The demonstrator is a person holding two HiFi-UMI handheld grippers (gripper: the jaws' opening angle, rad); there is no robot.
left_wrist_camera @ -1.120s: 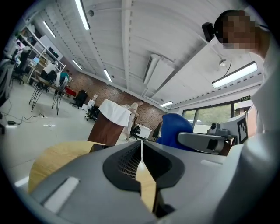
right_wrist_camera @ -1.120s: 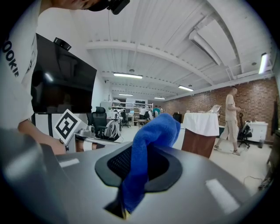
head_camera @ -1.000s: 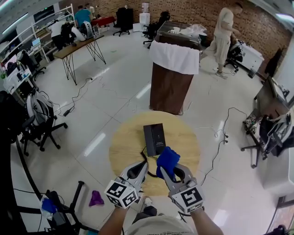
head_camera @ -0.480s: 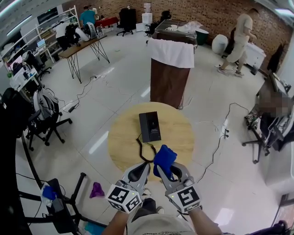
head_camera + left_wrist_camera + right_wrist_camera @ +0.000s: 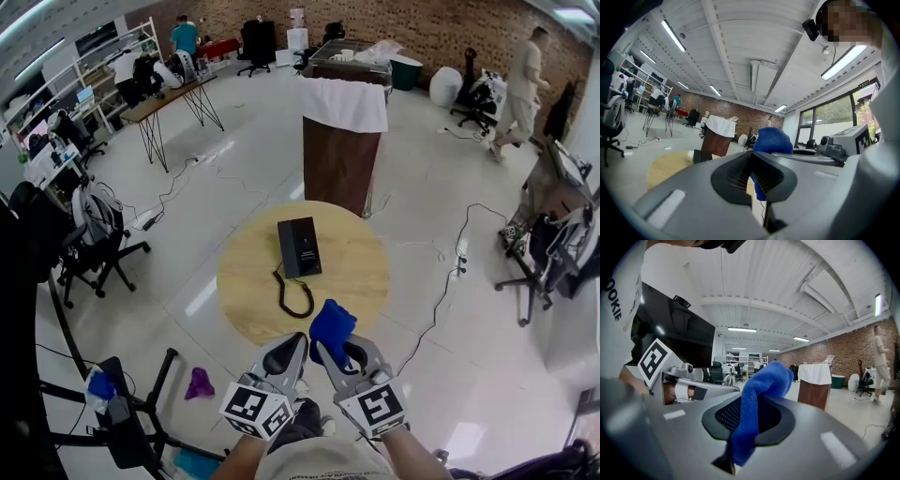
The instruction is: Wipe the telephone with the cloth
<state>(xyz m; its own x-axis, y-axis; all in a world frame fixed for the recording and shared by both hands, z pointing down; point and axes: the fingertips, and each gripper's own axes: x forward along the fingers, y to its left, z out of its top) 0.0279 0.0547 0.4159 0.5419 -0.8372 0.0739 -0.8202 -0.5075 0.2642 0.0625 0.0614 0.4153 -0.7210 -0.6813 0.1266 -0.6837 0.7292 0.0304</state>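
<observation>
A black telephone [image 5: 299,247] lies on the round wooden table [image 5: 361,272], its coiled cord [image 5: 294,298] looping toward me. Both grippers hang side by side just off the table's near edge, short of the telephone. My right gripper [image 5: 330,347] is shut on a blue cloth [image 5: 333,324], which bunches up above its jaws; in the right gripper view the cloth [image 5: 757,399] hangs down between the pads. My left gripper [image 5: 296,345] is shut with nothing in it. The left gripper view shows the telephone [image 5: 702,155] ahead on the table [image 5: 665,166] and the cloth [image 5: 772,140] just beyond the jaws.
Beyond the table stands a brown pedestal [image 5: 339,159] draped with a white cloth. Cables trail over the floor at right [image 5: 450,272]. Office chairs [image 5: 94,234] stand at left, a purple rag [image 5: 198,382] lies on the floor, and people move about at the back.
Both grippers have drawn back from over the table to just off its near edge, the cloth still in the right one. The telephone now lies farther ahead.
</observation>
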